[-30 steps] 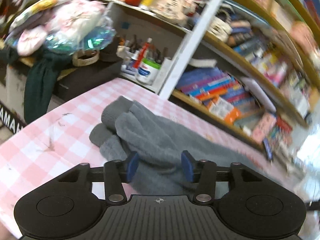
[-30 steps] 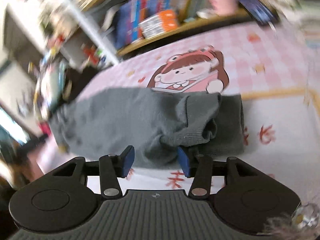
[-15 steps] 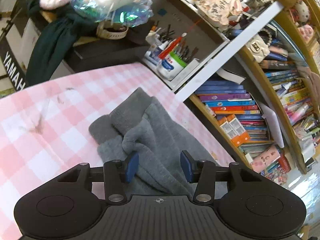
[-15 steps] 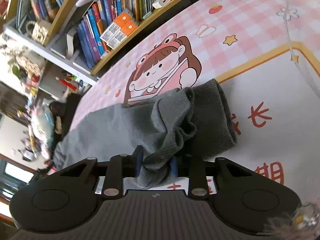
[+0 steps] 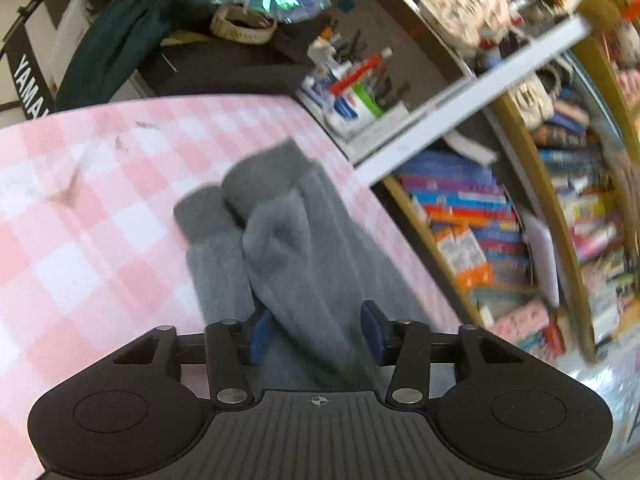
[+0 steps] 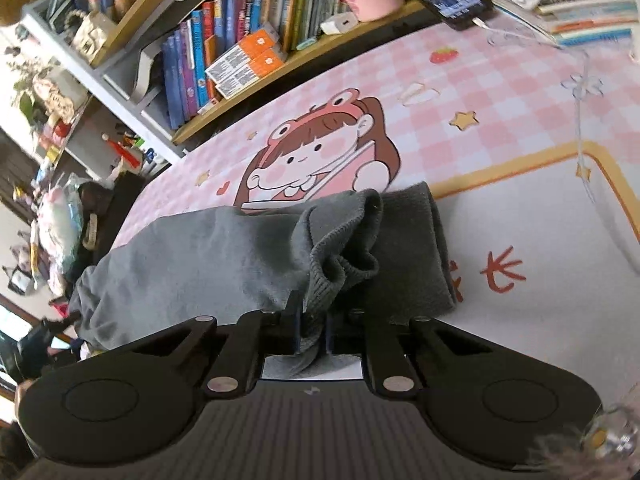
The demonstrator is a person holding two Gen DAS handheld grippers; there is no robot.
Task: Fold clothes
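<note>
Grey fleece garment (image 6: 192, 256) lies bunched on the pink checked table mat (image 5: 80, 240), ribbed cuffs at one end. Right gripper (image 6: 311, 330) is pinched tight on the ribbed hem, left gripper (image 5: 316, 330) is spread wide with a fold of fabric between its pads, not clamped. I'd close the left one on an edge, not a thick wad, then lift both evenly so the fold lands square. Only readable writing: "YAMA" on the black stand (image 5: 28, 84), red characters printed on the mat

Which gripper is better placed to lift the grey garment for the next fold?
Right. The right gripper is shut on the grey knitted garment at its ribbed edge; the left gripper is open, merely straddling a fold.
</note>
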